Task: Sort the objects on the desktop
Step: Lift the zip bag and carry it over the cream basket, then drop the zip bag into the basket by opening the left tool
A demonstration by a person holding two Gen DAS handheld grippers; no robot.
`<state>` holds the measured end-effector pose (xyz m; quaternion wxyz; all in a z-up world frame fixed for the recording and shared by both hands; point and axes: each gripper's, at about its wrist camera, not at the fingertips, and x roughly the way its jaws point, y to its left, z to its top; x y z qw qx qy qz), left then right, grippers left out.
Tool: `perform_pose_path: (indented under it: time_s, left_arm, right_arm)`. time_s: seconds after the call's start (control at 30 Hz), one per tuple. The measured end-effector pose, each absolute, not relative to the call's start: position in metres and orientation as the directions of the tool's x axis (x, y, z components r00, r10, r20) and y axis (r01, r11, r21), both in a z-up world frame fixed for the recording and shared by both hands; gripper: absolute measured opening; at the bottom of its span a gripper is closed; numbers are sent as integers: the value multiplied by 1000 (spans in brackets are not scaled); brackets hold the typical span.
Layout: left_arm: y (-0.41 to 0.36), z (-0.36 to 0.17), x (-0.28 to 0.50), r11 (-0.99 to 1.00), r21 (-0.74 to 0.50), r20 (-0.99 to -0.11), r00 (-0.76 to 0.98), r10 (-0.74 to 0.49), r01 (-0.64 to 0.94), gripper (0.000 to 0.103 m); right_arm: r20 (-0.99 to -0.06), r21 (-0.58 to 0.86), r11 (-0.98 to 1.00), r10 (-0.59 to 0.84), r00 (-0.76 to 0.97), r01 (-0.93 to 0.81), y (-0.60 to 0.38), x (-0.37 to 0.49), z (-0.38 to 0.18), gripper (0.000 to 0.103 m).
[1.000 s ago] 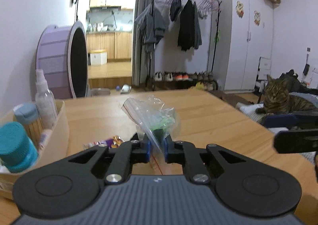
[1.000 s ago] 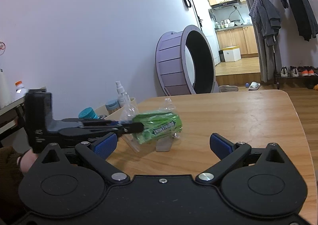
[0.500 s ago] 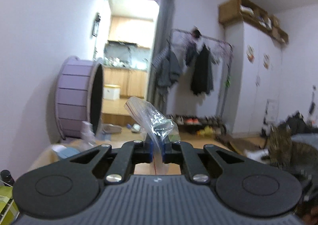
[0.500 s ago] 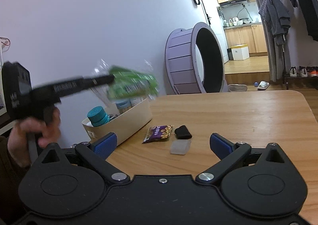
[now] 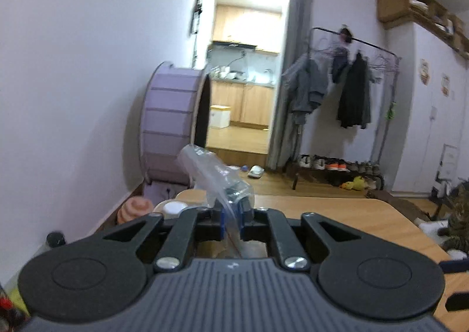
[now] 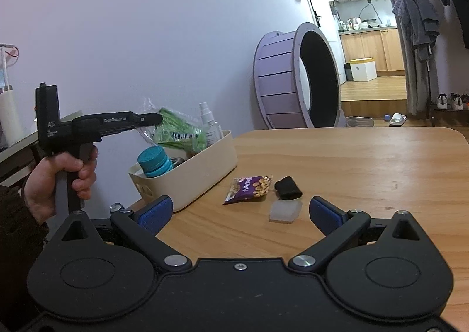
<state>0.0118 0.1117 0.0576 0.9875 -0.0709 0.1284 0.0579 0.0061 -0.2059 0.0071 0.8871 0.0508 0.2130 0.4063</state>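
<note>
This was a lived-in home. A clothes rack (image 5: 348,80) hung with jackets stood over a row of shoes (image 5: 334,163), a doorway opened onto a kitchen with wooden cabinets (image 6: 372,49), a large purple cat wheel (image 6: 299,77) leaned by the wall, and a tabby cat (image 5: 457,220) lay beside the wooden table (image 6: 366,162).
</note>
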Motion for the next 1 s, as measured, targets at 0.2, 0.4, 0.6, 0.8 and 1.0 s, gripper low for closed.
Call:
perform_pose_path:
  time_s: [0.2,0.4,0.6,0.8,1.0]
  left_arm:
    - [121,60,-7,975,-110,-263,951,161,-195,37]
    - [125,71,-30,973,-97,-198,962,187,-209,55]
    - [104,69,-35,990,-138,-250,968,6,-42,55]
    - [73,53,-29,979,-163,-330,929,-169,120,56]
    - [56,39,-22,974,-137,-374,901,-220,180,56]
  right_arm:
    - [-339,265,665,742,578,-698,-203,7,8,100]
    - [-339,261,662,744,576,-702,-198,8,8,100]
    - [-352,249,674,732,583,-696,-193,13,8,100]
    - [-406,210,713,686,604,-668,-189,28,6,100]
    - [-463,157,730,649,604,-665,-180,43,-1,89]
